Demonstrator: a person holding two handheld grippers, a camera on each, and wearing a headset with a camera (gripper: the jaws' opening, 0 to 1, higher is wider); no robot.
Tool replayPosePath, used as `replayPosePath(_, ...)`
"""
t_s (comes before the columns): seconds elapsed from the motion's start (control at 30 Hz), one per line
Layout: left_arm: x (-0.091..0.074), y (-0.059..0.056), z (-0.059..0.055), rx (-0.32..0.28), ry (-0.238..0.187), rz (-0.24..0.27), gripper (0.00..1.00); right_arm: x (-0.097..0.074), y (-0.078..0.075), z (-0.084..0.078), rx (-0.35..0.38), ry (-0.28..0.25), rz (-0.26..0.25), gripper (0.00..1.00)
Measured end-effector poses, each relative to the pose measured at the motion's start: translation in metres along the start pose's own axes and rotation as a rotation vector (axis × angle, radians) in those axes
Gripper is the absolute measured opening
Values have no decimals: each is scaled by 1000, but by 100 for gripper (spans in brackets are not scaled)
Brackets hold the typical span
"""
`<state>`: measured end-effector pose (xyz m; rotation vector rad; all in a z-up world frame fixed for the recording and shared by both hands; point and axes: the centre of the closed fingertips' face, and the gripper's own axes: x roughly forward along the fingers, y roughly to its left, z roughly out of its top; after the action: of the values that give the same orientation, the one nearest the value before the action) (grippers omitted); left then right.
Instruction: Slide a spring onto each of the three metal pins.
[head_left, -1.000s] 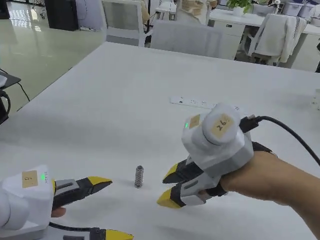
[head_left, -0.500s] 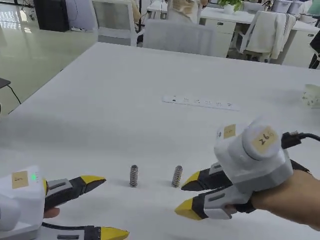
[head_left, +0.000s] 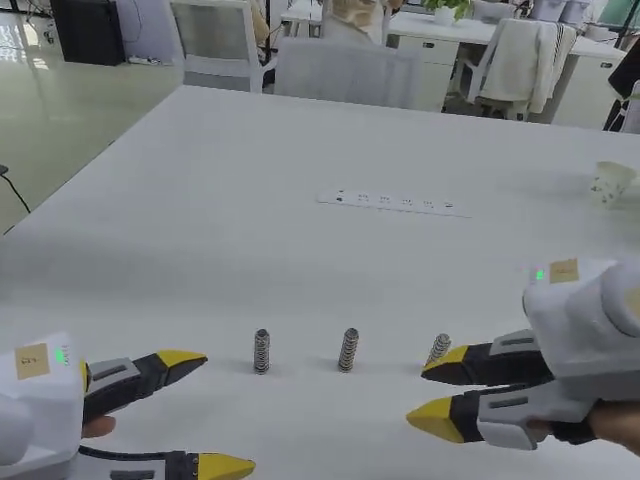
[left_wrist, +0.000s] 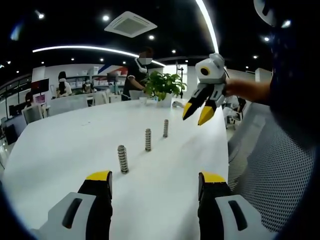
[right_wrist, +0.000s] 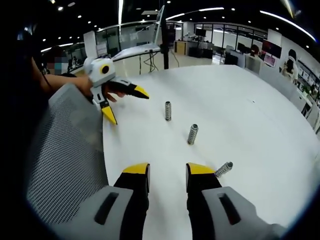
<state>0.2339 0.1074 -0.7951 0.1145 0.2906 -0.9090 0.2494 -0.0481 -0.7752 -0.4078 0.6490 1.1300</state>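
Observation:
Three small metal springs stand in a row on the white table: the left spring, the middle spring and the right spring, which leans. I cannot make out any pins inside them. My left gripper is open, low on the table, just left of the left spring. My right gripper is open and holds nothing; its upper fingertip is close beside the leaning spring.
A white power strip lies flat farther back on the table. A pale cup stands at the far right. Chairs line the table's far edge. Bare surface stretches between the springs and the strip.
My right gripper has drawn away to the right, uncovering the middle spring and then the right one. The left gripper has stayed put. The head camera has shifted a little.

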Motion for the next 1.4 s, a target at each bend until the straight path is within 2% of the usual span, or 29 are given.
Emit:
replayPosePath(0.37, 1, 1, -1, -3, 5, 1, 66, -23, -26, -14, 59, -79, -81, 33)
replayPosePath(0.6, 3, 0, -3, -7, 12, -2, 67, -30, -34, -26, 72, -113, -107, 39)
replayPosePath(0.93, 3, -2, -2, -16, 13, -1, 68, -25, -31, -30, 74, -176, -91, 49)
replayPosePath(1.17, 1, 0, -4, -25, 15, 11, 69, -20, -34, -38, 62, -177, -98, 57)
replayPosePath(1.4, 1, 2, -5, -34, 12, 23, 70, -17, -33, -38, 58, -174, -96, 59)
